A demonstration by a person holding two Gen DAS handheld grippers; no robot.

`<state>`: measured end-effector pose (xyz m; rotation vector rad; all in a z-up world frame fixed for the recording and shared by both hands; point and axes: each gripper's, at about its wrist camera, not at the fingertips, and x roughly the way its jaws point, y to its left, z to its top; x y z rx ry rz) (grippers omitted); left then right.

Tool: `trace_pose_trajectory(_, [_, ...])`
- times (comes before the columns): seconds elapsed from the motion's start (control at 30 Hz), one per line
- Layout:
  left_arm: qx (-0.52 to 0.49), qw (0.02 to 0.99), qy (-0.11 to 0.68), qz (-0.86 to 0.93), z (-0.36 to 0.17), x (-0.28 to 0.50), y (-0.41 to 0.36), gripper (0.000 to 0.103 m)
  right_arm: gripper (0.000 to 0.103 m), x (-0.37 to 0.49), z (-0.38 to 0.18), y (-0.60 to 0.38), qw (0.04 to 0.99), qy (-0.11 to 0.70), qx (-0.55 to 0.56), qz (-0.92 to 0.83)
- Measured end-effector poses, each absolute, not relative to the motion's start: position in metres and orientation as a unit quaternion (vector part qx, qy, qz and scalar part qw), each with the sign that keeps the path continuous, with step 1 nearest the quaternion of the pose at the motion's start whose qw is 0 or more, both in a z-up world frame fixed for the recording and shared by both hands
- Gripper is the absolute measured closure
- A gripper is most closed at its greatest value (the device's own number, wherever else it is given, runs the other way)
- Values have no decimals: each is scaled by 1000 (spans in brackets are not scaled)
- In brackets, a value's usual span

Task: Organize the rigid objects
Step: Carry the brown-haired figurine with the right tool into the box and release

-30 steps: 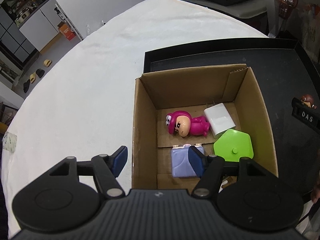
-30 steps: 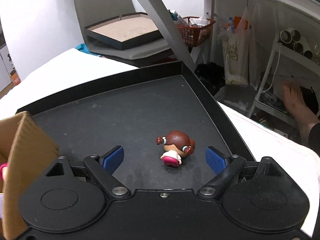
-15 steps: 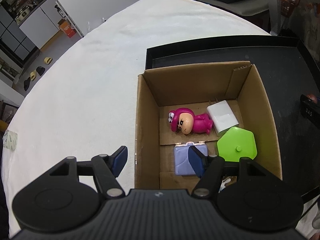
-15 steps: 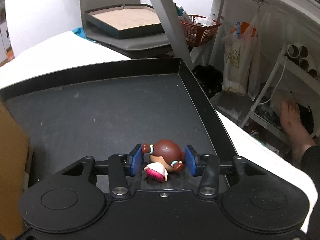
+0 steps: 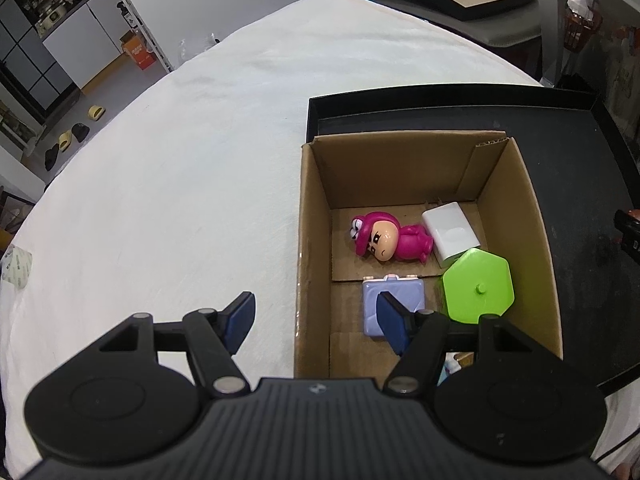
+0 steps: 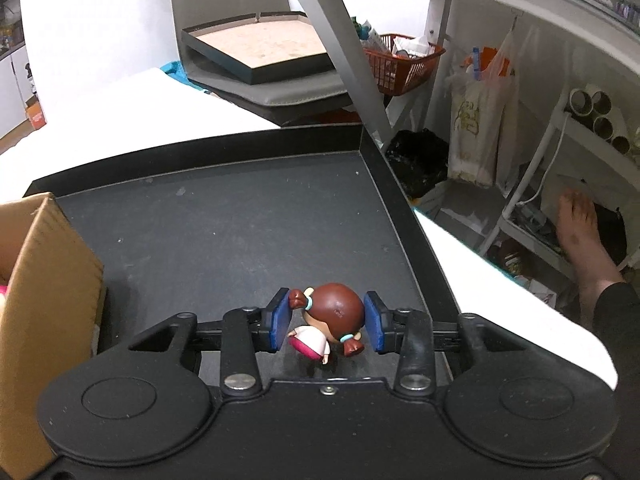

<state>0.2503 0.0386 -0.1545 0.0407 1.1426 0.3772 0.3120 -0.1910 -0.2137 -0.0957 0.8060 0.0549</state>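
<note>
The right gripper (image 6: 325, 323) has just closed and pinches the little brown-haired doll (image 6: 334, 317) by its head, over the black tray (image 6: 224, 216). The cardboard box (image 6: 48, 280) is close on its left. The left gripper (image 5: 316, 320) waits spread and empty at the box's near edge.

Table (image 5: 168, 184) under a white cloth, with a small printed packet (image 5: 15, 270) at its left edge. Beyond its far end: a shallow dark-framed tray with a sandy-brown floor (image 6: 264, 46) on a grey cushion (image 6: 280, 94), a red wire basket (image 6: 404, 64) of packaged goods, a pale printed plastic bag (image 6: 478, 128) hanging, and white pipe ends (image 6: 596, 110) on a white rack. On the floor at left: an orange carton (image 5: 138, 50) against white cabinets, several slippers (image 5: 74, 136); at right, a person's bare foot (image 6: 580, 232) below a dark sleeve.
</note>
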Motion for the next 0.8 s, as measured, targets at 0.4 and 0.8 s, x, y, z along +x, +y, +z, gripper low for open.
trace_pose_trajectory(0.4, [1, 830, 531, 169, -148, 239, 49, 38, 65, 291, -173, -192, 933, 354, -57, 39])
trace_pose_trajectory(0.8, [-20, 838, 523, 152, -141, 231, 59, 38, 65, 268, -138, -175, 937, 333, -44, 98])
